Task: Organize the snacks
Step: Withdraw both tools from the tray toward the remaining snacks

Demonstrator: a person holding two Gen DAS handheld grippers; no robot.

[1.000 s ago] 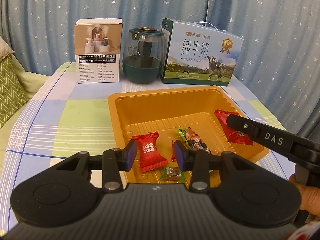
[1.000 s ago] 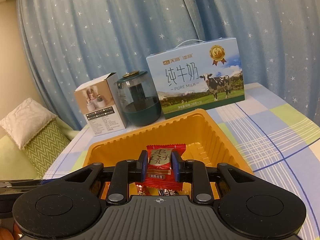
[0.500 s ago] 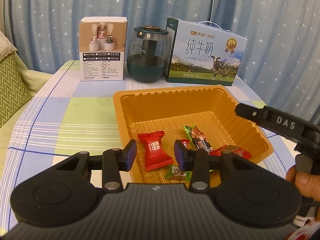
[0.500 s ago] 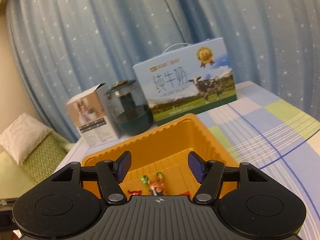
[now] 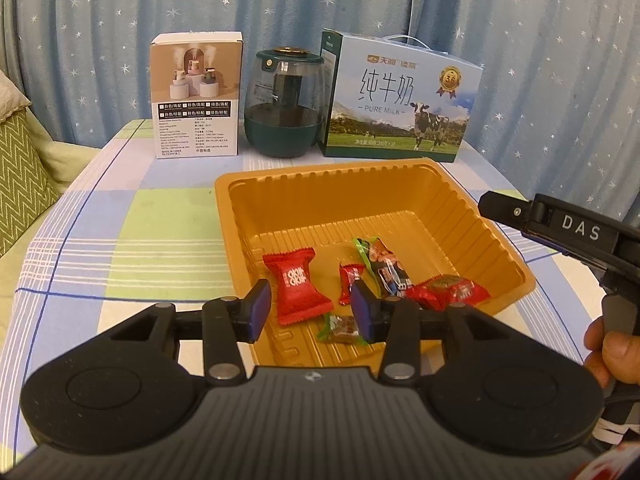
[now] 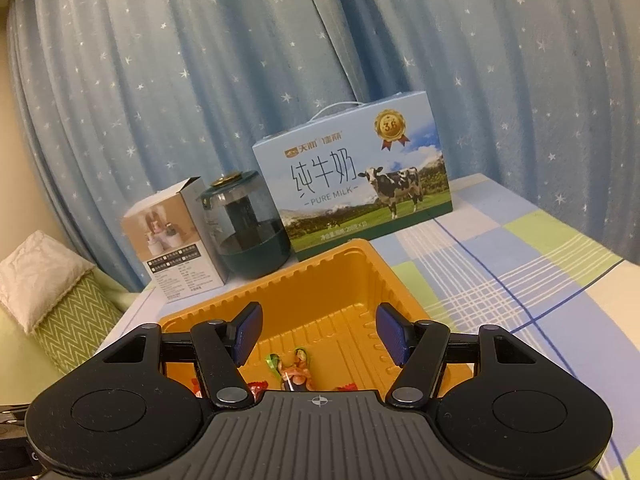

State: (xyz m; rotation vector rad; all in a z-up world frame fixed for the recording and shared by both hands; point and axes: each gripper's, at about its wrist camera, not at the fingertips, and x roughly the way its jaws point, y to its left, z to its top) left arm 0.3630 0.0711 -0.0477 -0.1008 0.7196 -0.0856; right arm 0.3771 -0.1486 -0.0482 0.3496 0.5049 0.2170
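Red foil-wrapped candy point(image 5: 448, 290), held by the right gripper point(image 6: 318, 334) a second ago, now lies in the orange plastic tray point(image 5: 400, 200); its jaws have just opened wide and empty. Left gripper point(image 5: 310, 310) hovers narrowly parted, empty.

At the back of the checked worktop point(image 5: 120, 216) stand a humidifier box point(image 5: 197, 96), a dark green jar point(image 5: 286, 114) and a milk carton point(image 5: 400, 100); behind, a starred blue curtain point(image 5: 280, 0).
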